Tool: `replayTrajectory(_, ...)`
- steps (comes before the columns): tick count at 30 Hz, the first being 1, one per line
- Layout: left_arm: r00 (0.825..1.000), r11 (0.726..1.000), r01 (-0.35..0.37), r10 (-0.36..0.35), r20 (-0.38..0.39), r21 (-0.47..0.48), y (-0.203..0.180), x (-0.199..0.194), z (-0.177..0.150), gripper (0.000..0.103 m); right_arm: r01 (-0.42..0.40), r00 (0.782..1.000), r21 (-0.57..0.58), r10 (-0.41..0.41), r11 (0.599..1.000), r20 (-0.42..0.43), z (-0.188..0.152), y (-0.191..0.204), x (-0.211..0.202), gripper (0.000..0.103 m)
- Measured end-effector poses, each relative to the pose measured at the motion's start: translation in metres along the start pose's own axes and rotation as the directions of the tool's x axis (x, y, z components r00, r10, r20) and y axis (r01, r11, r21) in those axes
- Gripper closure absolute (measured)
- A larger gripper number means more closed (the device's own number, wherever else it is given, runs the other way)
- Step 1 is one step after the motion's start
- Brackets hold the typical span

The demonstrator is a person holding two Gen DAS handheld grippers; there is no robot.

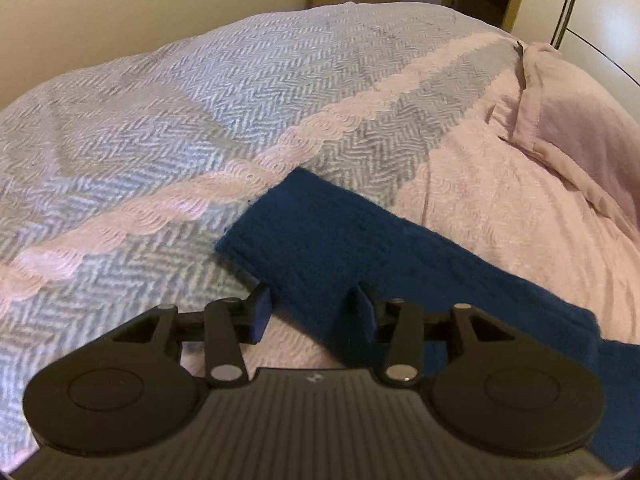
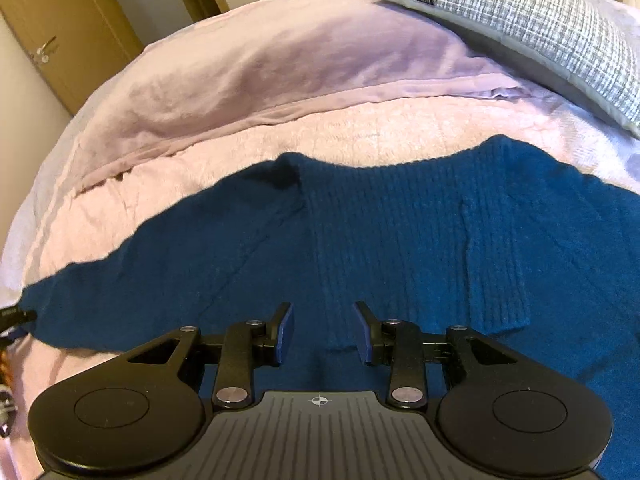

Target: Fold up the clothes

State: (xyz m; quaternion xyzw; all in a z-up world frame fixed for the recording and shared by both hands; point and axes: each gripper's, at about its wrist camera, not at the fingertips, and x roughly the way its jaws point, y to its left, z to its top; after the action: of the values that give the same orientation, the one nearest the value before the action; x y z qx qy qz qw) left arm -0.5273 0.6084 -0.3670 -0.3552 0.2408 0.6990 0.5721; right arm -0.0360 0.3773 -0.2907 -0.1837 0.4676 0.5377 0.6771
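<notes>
Lying flat across the pink quilted bedspread (image 2: 360, 136), with the grey herringbone blanket (image 1: 140, 120) off to one side and a lilac pillow (image 2: 260, 64) plus a checked cushion (image 2: 540, 12) up top: dark teal knit sweater (image 2: 400, 232), one sleeve (image 1: 320, 232) stretched out. Hovering over it, left gripper (image 1: 310, 312) and right gripper (image 2: 323, 330), both parted, gripping nothing.

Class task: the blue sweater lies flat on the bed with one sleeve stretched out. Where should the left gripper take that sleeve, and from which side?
Probably at the cuff end of the sleeve of the blue sweater. The left gripper should come from above, straddling a side edge: the cuff lies flat on the bedspread, so only an edge offers the fingers a pinch.
</notes>
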Motion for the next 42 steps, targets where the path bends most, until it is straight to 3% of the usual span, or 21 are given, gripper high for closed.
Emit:
replayTrajectory(2, 0.999, 0.999, 0.011, -0.012, 0.036, 0.039, -0.008, -0.006, 0.0, 0.098, 0.007, 1.0, 0.001, -0.007, 1.0, 0.003, -0.004, -0.004, -0.005, 0.067)
replayTrajectory(5, 0.993, 0.992, 0.03, -0.044, 0.112, 0.123, -0.024, -0.025, 0.0, 0.098, 0.015, 1.0, 0.011, -0.015, 1.0, 0.018, -0.009, -0.016, -0.016, 0.067)
replayTrajectory(7, 0.977, 0.975, 0.043, -0.086, 0.193, 0.217, -0.047, -0.052, -0.001, 0.098, 0.022, 0.999, 0.031, -0.023, 0.999, 0.026, -0.013, -0.028, -0.023, 0.067)
replayTrajectory(9, 0.952, 0.947, 0.066, -0.155, 0.264, 0.315, -0.075, -0.087, -0.005, 0.098, 0.025, 0.999, 0.057, -0.027, 0.998, 0.035, -0.016, -0.042, -0.03, 0.067)
replayTrajectory(11, 0.91, 0.903, 0.102, -0.254, 0.327, 0.417, -0.11, -0.132, -0.014, 0.098, 0.024, 0.999, 0.088, -0.028, 0.996, 0.044, -0.018, -0.057, -0.038, 0.067)
replayTrajectory(14, 0.827, 0.821, 0.231, -0.448, 0.339, 0.522, -0.167, -0.202, -0.041, 0.097, 0.01, 0.998, 0.135, -0.019, 0.991, 0.065, -0.023, -0.081, -0.055, 0.067)
replayTrajectory(16, 0.758, 0.743, 0.338, -0.579, 0.3, 0.578, -0.207, -0.245, -0.066, 0.095, 0.0, 0.997, 0.155, -0.013, 0.988, 0.08, -0.025, -0.096, -0.068, 0.067)
replayTrajectory(20, 0.63, 0.509, 0.55, -0.774, 0.072, 0.663, -0.292, -0.292, -0.139, 0.079, 0.013, 0.995, 0.173, -0.031, 0.985, 0.1, -0.029, -0.131, -0.094, 0.067)
replayTrajectory(21, 0.613, 0.459, 0.571, -0.79, 0.018, 0.68, -0.309, -0.297, -0.158, 0.079, 0.022, 0.995, 0.186, -0.04, 0.982, 0.096, -0.031, -0.142, -0.098, 0.067)
replayTrajectory(23, 0.613, 0.42, 0.582, -0.789, -0.036, 0.696, -0.327, -0.303, -0.186, 0.079, 0.036, 0.995, 0.215, -0.056, 0.976, 0.088, -0.035, -0.164, -0.107, 0.067)
replayTrajectory(25, 0.62, 0.419, 0.59, -0.783, -0.055, 0.69, -0.329, -0.303, -0.198, 0.079, 0.016, 0.995, 0.271, -0.042, 0.963, 0.09, -0.039, -0.187, -0.113, 0.067)
replayTrajectory(27, 0.658, 0.459, 0.567, -0.752, -0.041, 0.684, -0.321, -0.295, -0.19, 0.079, -0.017, 0.996, 0.322, -0.013, 0.947, 0.092, -0.042, -0.207, -0.116, 0.067)
replayTrajectory(31, 0.774, 0.58, 0.394, -0.628, 0.083, 0.713, -0.302, -0.274, -0.16, 0.078, -0.173, 0.983, 0.419, 0.128, 0.891, 0.134, -0.043, -0.22, -0.104, 0.067)
replayTrajectory(33, 0.813, 0.631, 0.33, -0.568, 0.129, 0.702, -0.287, -0.264, -0.142, 0.078, -0.279, 0.96, 0.467, 0.229, 0.839, 0.163, -0.042, -0.214, -0.09, 0.067)
replayTrajectory(35, 0.838, 0.659, 0.299, -0.527, 0.14, 0.69, -0.273, -0.258, -0.128, 0.078, -0.385, 0.923, 0.497, 0.333, 0.778, 0.194, -0.039, -0.2, -0.069, 0.067)
replayTrajectory(36, 0.849, 0.664, 0.285, -0.51, 0.14, 0.692, -0.266, -0.255, -0.123, 0.078, -0.425, 0.904, 0.508, 0.373, 0.749, 0.207, -0.036, -0.193, -0.058, 0.067)
replayTrajectory(38, 0.859, 0.658, 0.275, -0.496, 0.129, 0.701, -0.257, -0.253, -0.124, 0.077, -0.452, 0.889, 0.54, 0.411, 0.71, 0.203, -0.03, -0.178, -0.034, 0.067)
replayTrajectory(42, 0.87, 0.626, 0.287, -0.487, 0.077, 0.725, -0.247, -0.245, -0.133, 0.077, -0.445, 0.887, 0.624, 0.412, 0.643, 0.209, -0.025, -0.167, 0.004, 0.067)
